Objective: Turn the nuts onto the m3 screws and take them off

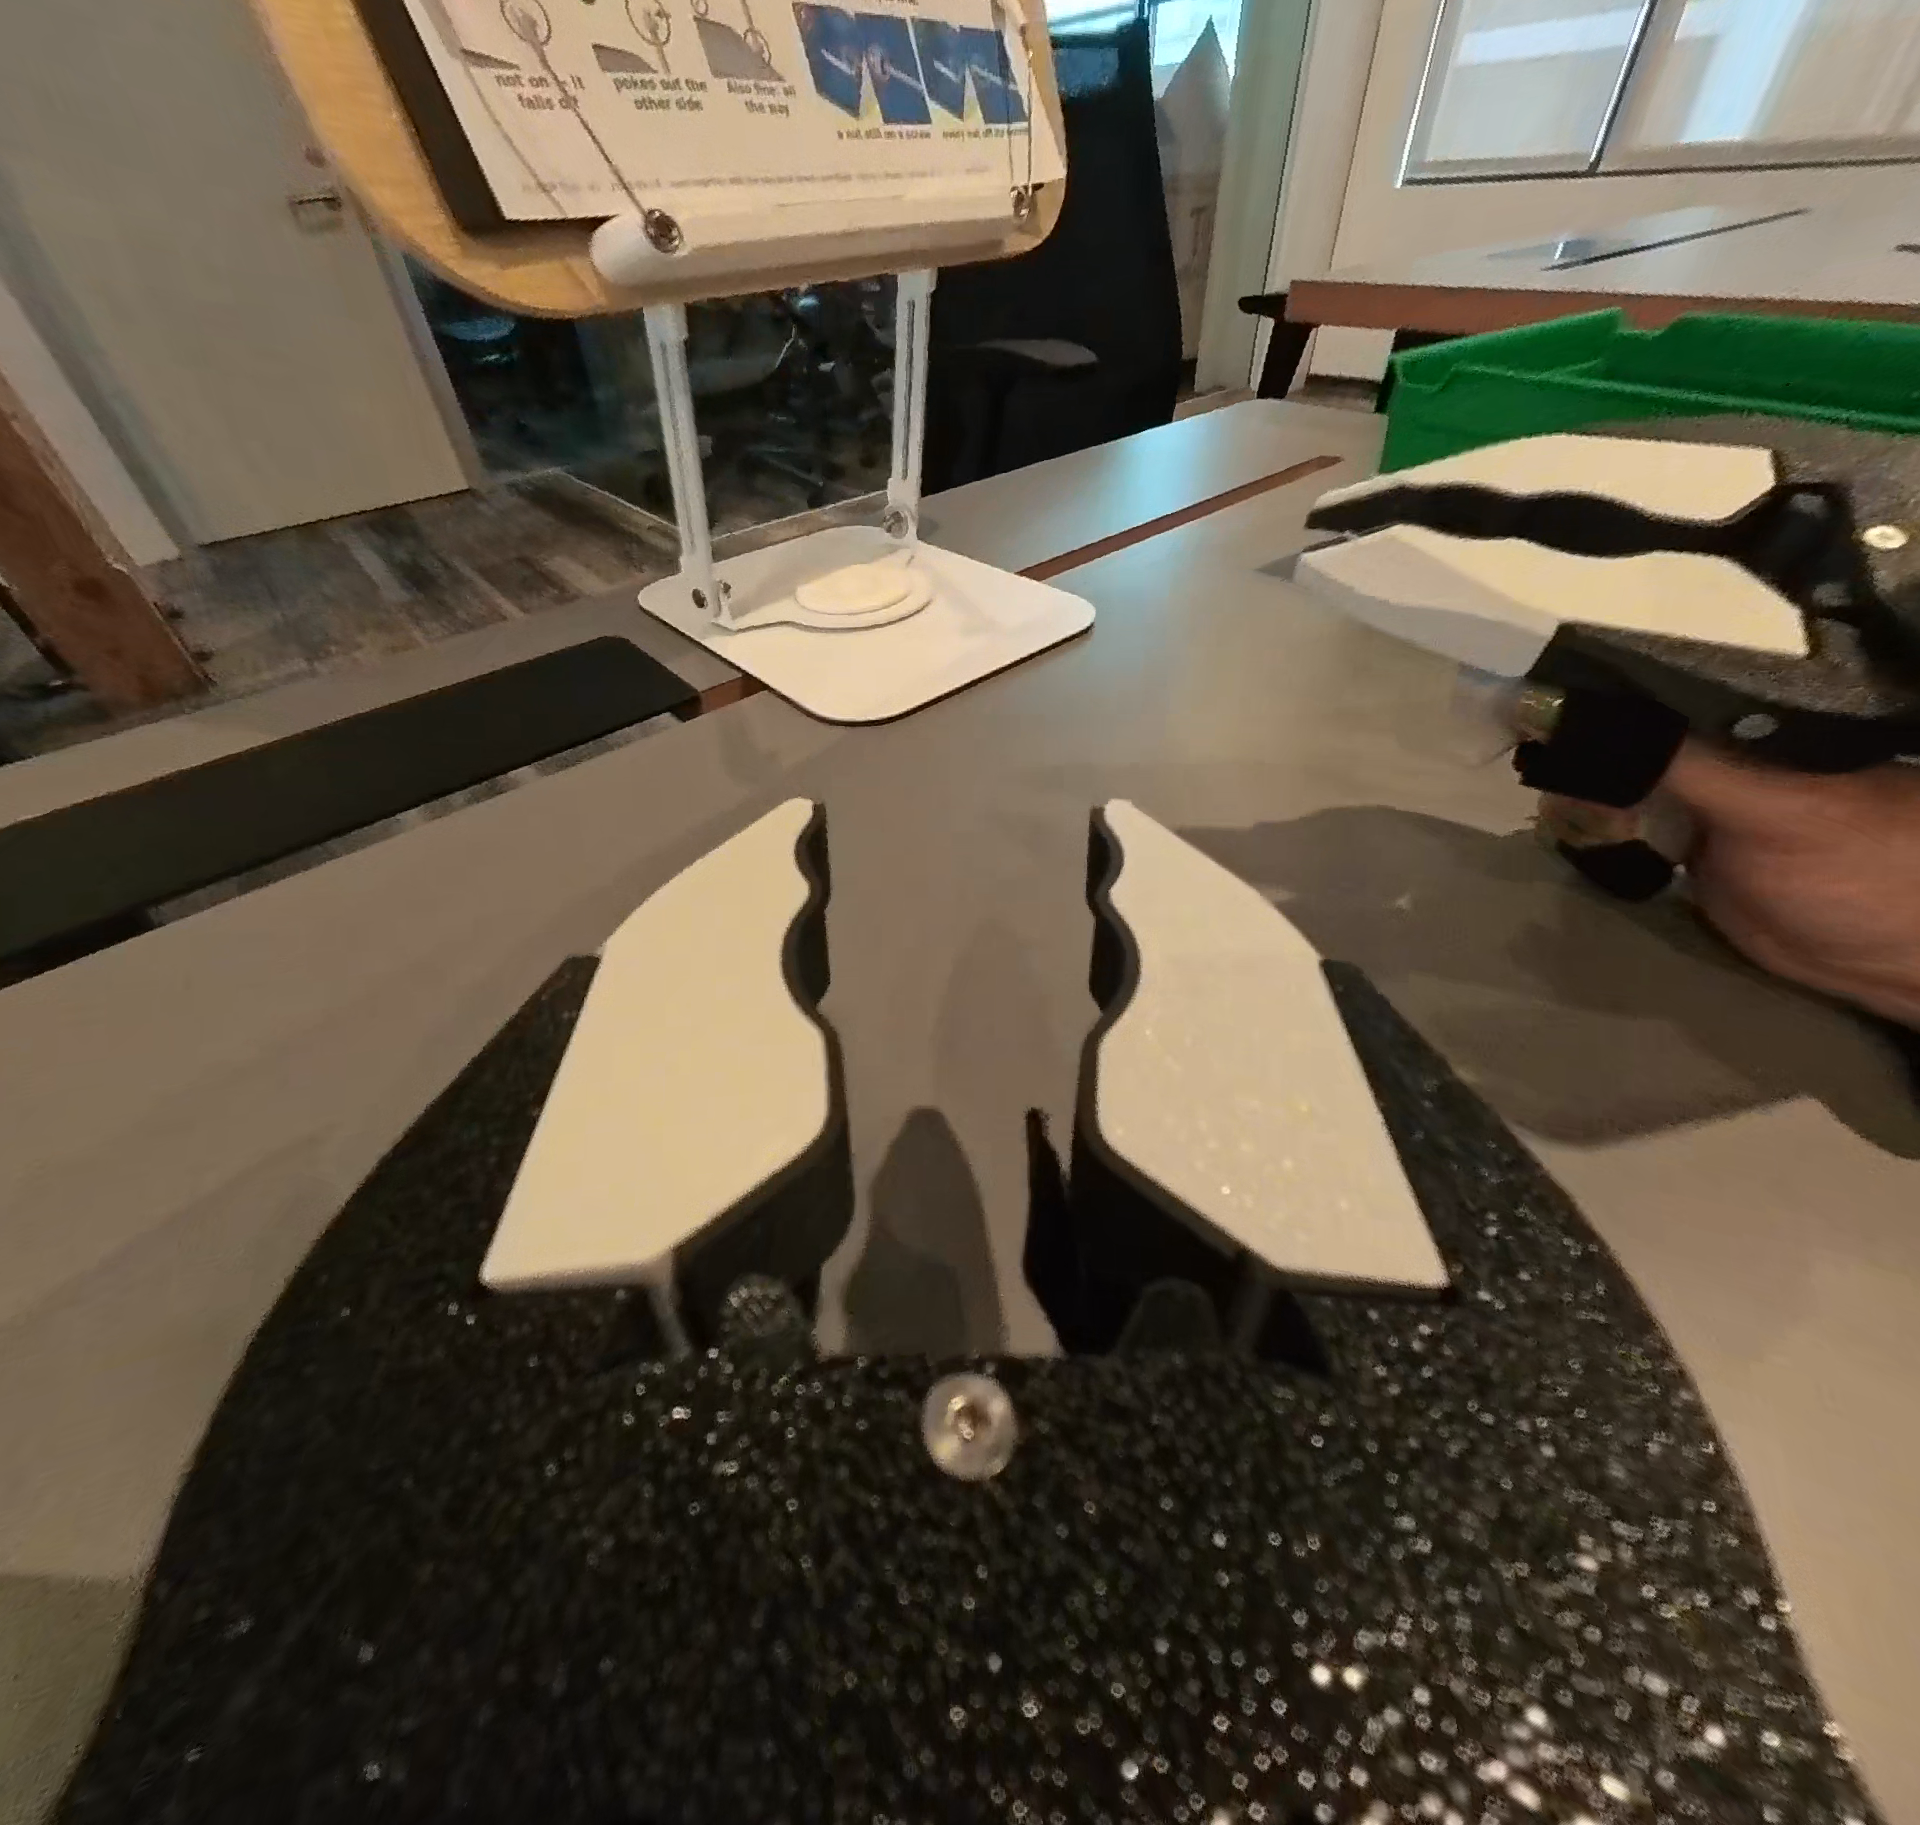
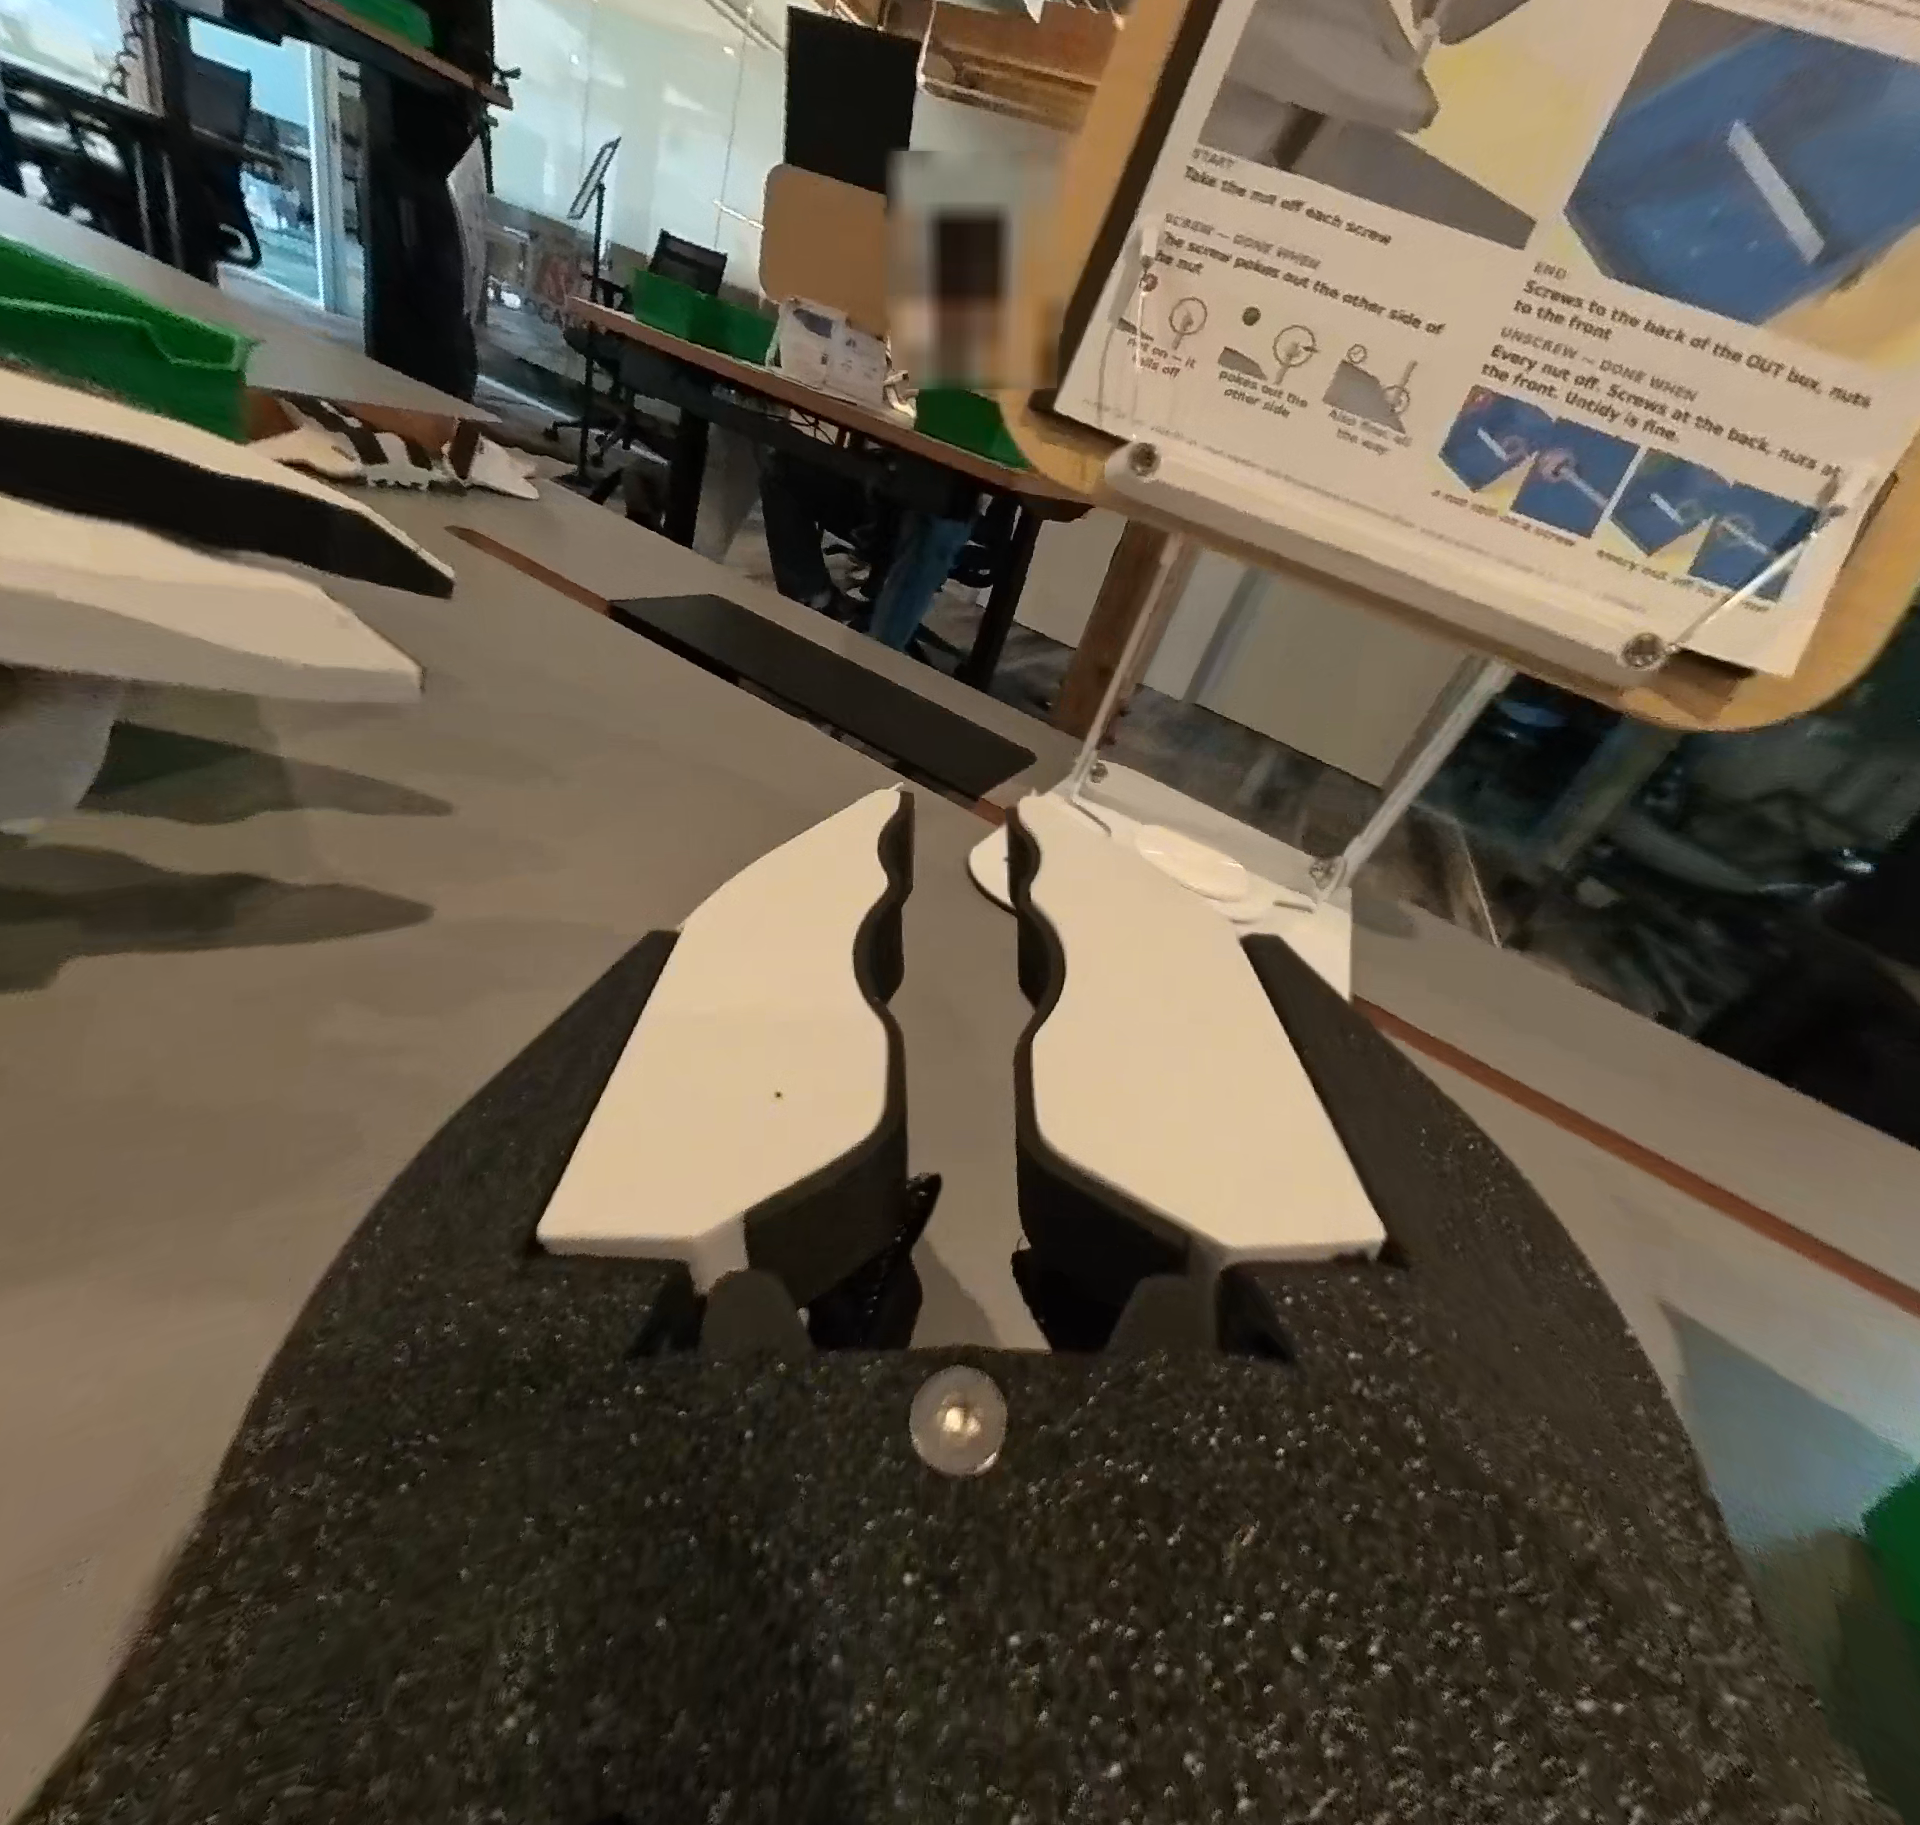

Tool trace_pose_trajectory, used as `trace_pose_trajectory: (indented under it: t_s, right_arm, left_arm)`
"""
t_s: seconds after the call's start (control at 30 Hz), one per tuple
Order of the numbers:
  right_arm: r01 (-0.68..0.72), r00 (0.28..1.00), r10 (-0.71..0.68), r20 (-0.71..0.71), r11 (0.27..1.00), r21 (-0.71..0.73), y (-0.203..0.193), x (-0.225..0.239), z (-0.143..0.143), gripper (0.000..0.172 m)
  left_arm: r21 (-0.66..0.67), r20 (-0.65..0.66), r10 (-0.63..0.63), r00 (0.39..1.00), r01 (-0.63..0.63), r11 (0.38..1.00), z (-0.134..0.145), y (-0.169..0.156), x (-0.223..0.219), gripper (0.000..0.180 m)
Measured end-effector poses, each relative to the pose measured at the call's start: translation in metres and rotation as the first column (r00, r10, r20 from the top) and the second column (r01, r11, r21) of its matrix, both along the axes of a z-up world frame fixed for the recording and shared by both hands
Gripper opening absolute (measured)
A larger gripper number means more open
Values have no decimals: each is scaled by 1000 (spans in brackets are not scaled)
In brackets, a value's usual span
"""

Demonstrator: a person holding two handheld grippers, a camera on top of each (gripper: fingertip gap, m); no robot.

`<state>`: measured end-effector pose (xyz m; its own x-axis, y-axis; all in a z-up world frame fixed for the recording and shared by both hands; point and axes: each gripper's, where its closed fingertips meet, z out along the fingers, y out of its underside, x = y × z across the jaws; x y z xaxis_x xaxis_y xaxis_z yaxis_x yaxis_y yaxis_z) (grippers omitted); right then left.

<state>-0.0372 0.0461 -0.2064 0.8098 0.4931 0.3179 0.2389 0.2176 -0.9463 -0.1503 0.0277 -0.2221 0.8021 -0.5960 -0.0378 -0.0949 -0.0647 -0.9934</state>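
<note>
I'm holding left gripper (image 1: 956, 819) over grey table (image 1: 1195, 736), jaws spread wide, gripping nothing. Right gripper (image 2: 958, 814) hovering near white stand (image 1: 873, 632), jaws narrowly parted, also bare. Can't see nuts, screws.

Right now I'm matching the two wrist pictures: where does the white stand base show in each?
Left wrist view: the stand base sits on the grey table, upper middle, beyond the open left claw.
Right wrist view: the base lies right of centre, partly hidden behind the right claw.
Shared landmark: the instruction sheet held up on the stand.
</note>
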Motion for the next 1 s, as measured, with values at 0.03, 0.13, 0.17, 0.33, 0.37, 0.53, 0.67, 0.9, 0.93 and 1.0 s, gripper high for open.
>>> trace_pose_trajectory:
  t_s: [0.03,0.13,0.17,0.33,0.37,0.53,0.67,0.9,0.93,1.0]
  right_arm:
    - [-11,1000,11,12,1000,5,-1,-2,-1,15]
    - [-26,999,26,20,1000,11,-3,-5,-2,13]
    - [-29,999,29,20,999,13,-4,-6,-2,13]
    - [-48,998,47,48,999,17,-5,-11,-5,10]
    - [-50,997,49,60,999,21,-6,-12,-5,10]
    - [-39,995,35,97,999,33,-5,-15,-8,8]
    - [-27,996,24,82,999,37,-4,-13,-6,8]
    - [-26,997,23,78,999,35,-4,-13,-6,7]
    - [-27,996,24,81,999,35,-4,-13,-7,6]
    - [-33,996,30,89,999,36,-4,-14,-7,5]
  left_arm:
    - [1,17,-3,1000,3,1000,1,-1,-1,47]
    - [16,44,-8,999,7,1000,5,-3,-2,46]
    - [18,50,-10,999,9,1000,6,-2,-1,46]
    - [-2,82,-45,996,45,999,8,-2,4,45]
    - [-7,80,-50,996,51,999,7,-2,4,44]
    - [-2,57,-42,997,42,999,8,-2,0,41]
    - [-18,99,-55,994,58,998,9,-2,0,38]
    - [-39,97,-61,993,65,997,5,-2,2,37]
    - [-40,95,-62,994,66,997,4,-2,2,36]
    - [-44,92,-65,994,69,997,3,-2,3,36]
